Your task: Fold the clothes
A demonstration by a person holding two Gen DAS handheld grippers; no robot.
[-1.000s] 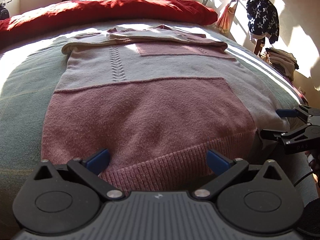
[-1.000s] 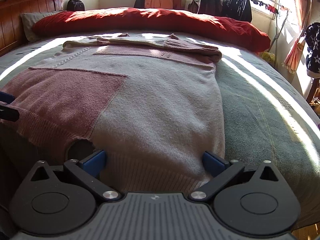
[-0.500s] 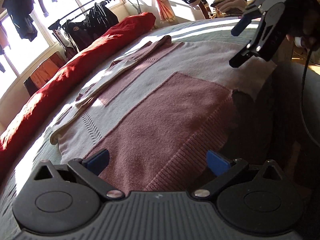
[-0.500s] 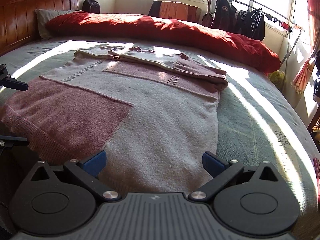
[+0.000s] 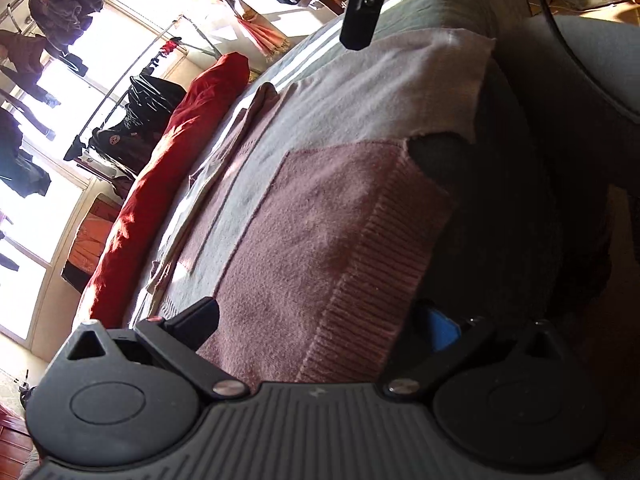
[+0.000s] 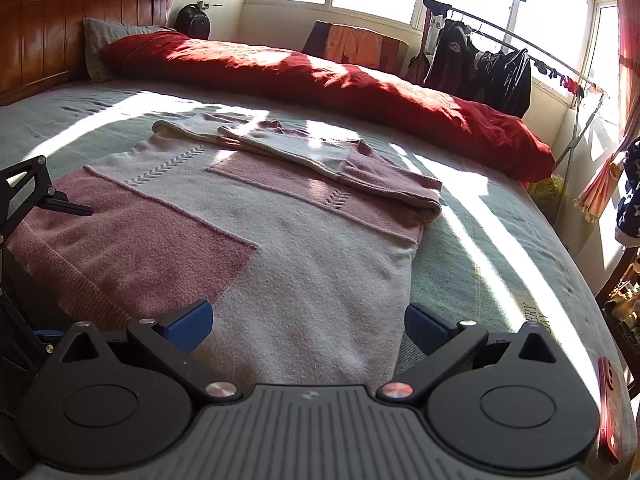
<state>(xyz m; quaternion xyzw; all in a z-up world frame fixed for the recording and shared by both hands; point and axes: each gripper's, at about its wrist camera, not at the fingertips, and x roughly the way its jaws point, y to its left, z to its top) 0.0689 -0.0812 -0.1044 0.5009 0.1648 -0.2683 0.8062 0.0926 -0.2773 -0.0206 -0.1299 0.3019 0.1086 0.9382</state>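
My pink-and-cream knit sweater (image 6: 280,240) lies flat on the bed (image 6: 500,240) straight ahead of both grippers, its sleeves laid across the far end, so the body makes one neat panel with the ribbed hem (image 5: 360,280) nearest me, at the bed's edge, where I can reach it. My left gripper (image 5: 320,324) is tipped on its side with its jaws spread wide, one over the pink hem corner and one below it, not yet closed on the knit. My right gripper (image 6: 308,324) hovers just over the cream hem, jaws wide apart, holding nothing. I judge a hem-to-shoulder fold suits this layout.
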